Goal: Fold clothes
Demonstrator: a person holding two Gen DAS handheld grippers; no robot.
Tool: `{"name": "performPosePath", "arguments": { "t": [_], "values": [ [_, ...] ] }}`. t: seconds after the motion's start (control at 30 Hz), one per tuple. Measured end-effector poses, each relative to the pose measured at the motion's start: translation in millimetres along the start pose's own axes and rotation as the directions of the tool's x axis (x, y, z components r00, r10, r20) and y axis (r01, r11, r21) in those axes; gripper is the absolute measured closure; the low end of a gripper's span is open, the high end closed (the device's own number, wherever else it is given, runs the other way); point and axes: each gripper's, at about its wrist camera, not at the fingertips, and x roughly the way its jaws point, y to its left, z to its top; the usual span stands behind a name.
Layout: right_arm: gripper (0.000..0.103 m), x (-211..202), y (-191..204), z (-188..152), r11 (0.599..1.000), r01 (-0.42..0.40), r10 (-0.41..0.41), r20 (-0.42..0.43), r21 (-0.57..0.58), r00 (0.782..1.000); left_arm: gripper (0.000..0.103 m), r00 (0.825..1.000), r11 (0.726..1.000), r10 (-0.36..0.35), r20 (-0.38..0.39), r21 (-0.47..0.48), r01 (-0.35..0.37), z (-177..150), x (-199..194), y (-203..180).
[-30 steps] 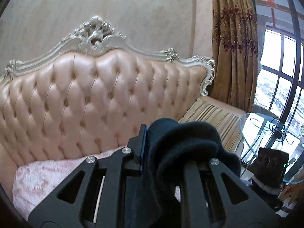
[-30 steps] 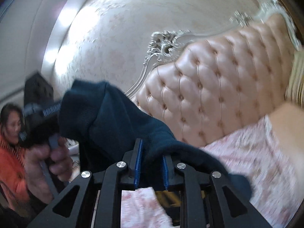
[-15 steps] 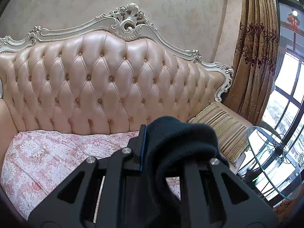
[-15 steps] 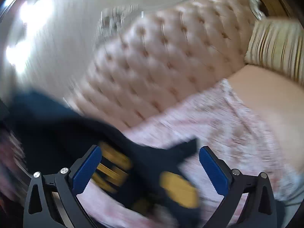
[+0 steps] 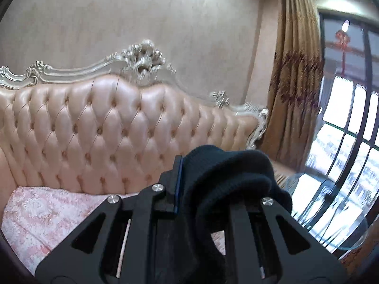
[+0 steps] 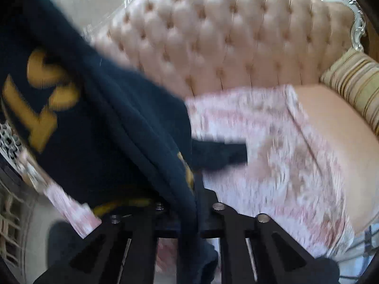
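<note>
Sweater (image 6: 99, 123) hem grasped by both hand-held grippers (right (image 6: 189, 208) closing), left (image 5: 203, 189), above sofa (image 6: 236, 35).

A tufted pink leather sofa (image 6: 236, 37) with a carved silver-white frame carries a pink-and-white floral throw (image 6: 272, 146) spread over its seat. At about 9 o'clock on the throw, part of a dark navy garment (image 6: 220, 152) lies on it. A striped cushion (image 6: 357, 82) rests at the 3 o'clock end on bare leather.
</note>
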Motion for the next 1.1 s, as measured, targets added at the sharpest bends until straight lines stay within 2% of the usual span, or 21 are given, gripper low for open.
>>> {"name": "performPosePath", "arguments": {
  "t": [0.07, 0.17, 0.23, 0.33, 0.4, 0.47, 0.53, 0.57, 0.6, 0.67, 0.7, 0.73, 0.77, 0.83, 0.93, 1.03, 1.07, 1.1],
  "values": [
    [0.095, -17.6, -0.3, 19.4, 0.997, -0.052, 0.048, 0.072, 0.050, 0.996, 0.089, 1.000, 1.000, 0.000, 0.027, -0.009, 0.001, 6.5, -10.1, 6.3],
    [0.095, -55.2, 3.1, 60.9, 0.987, -0.143, 0.123, 0.219, 0.076, 0.968, 0.089, 0.999, 0.999, 0.042, 0.026, -0.030, -0.041, 3.9, -15.7, 25.4],
    [0.095, -83.1, 14.5, 90.0, 0.976, -0.215, 0.196, 0.302, 0.032, 0.933, 0.089, 0.997, 0.995, 0.079, -0.010, -0.058, -0.079, -8.2, -14.4, 43.6],
    [0.095, -103.9, 40.4, 116.4, 0.957, -0.288, 0.280, 0.346, -0.030, 0.895, 0.088, 0.980, 0.979, 0.150, -0.127, -0.120, -0.166, -48.9, -2.8, 83.7],
    [0.095, -99.7, 62.4, 126.2, 0.930, -0.361, 0.364, 0.329, -0.072, 0.871, 0.088, 0.945, 0.946, 0.224, -0.237, -0.181, -0.269, -88.8, 8.9, 120.0],
    [0.095, -80.4, 81.0, 126.2, 0.922, -0.375, 0.385, 0.287, -0.091, 0.877, 0.087, 0.902, 0.910, 0.261, -0.343, -0.225, -0.349, -130.5, 17.0, 149.4],
    [0.095, -55.9, 98.7, 120.8, 0.917, -0.384, 0.398, 0.235, -0.105, 0.887, 0.073, 0.833, 0.873, 0.305, -0.461, -0.213, -0.438, -175.9, 22.7, 173.3],
    [0.095, -34.5, 107.2, 110.9, 0.916, -0.390, 0.401, 0.187, -0.093, 0.897, 0.071, 0.795, 0.854, 0.330, -0.509, -0.198, -0.481, -194.8, 23.6, 181.0],
    [0.095, -13.4, 115.6, 101.0, 0.915, -0.396, 0.404, 0.139, -0.082, 0.904, 0.067, 0.767, 0.843, 0.345, -0.542, -0.181, -0.507, -210.5, 22.4, 184.7],
    [0.095, 13.7, 123.1, 83.9, 0.914, -0.401, 0.405, 0.077, -0.063, 0.911, 0.056, 0.727, 0.827, 0.378, -0.573, -0.144, -0.544, -232.0, 11.9, 189.1],
    [0.095, 26.5, 124.3, 72.1, 0.916, -0.400, 0.401, 0.048, -0.037, 0.915, 0.046, 0.707, 0.818, 0.395, -0.586, -0.126, -0.561, -242.1, 6.0, 191.4],
    [0.095, 39.1, 125.4, 60.3, 0.917, -0.398, 0.398, 0.019, -0.011, 0.917, 0.039, 0.696, 0.812, 0.407, -0.591, -0.116, -0.573, -248.2, 0.1, 192.9],
    [0.095, 48.2, 120.8, 49.1, 0.916, -0.401, 0.401, 0.004, 0.030, 0.916, 0.035, 0.700, 0.811, 0.409, -0.585, -0.118, -0.573, -251.3, -8.0, 194.2],
    [0.095, 61.3, 112.6, 37.1, 0.911, -0.405, 0.408, -0.019, 0.078, 0.913, 0.021, 0.719, 0.818, 0.407, -0.564, -0.126, -0.561, -254.7, -23.2, 194.7],
    [0.095, 55.5, 114.6, 25.1, 0.918, -0.394, 0.396, -0.057, 0.046, 0.916, 0.020, 0.780, 0.877, 0.337, -0.528, -0.126, -0.464, -247.6, -28.5, 180.8],
    [0.095, 50.7, 119.1, 26.0, 0.919, -0.395, 0.393, -0.076, -0.002, 0.916, 0.016, 0.842, 0.936, 0.260, -0.473, -0.089, -0.339, -231.2, -15.4, 153.8],
    [0.095, 48.0, 123.1, 26.3, 0.919, -0.393, 0.390, -0.077, -0.025, 0.918, 0.015, 0.856, 0.950, 0.238, -0.460, -0.071, -0.303, -226.9, -10.0, 146.4],
    [0.095, 45.4, 127.0, 26.5, 0.919, -0.391, 0.387, -0.078, -0.048, 0.919, 0.013, 0.862, 0.963, 0.215, -0.460, -0.049, -0.267, -226.0, -2.8, 139.9]
  ]
}}
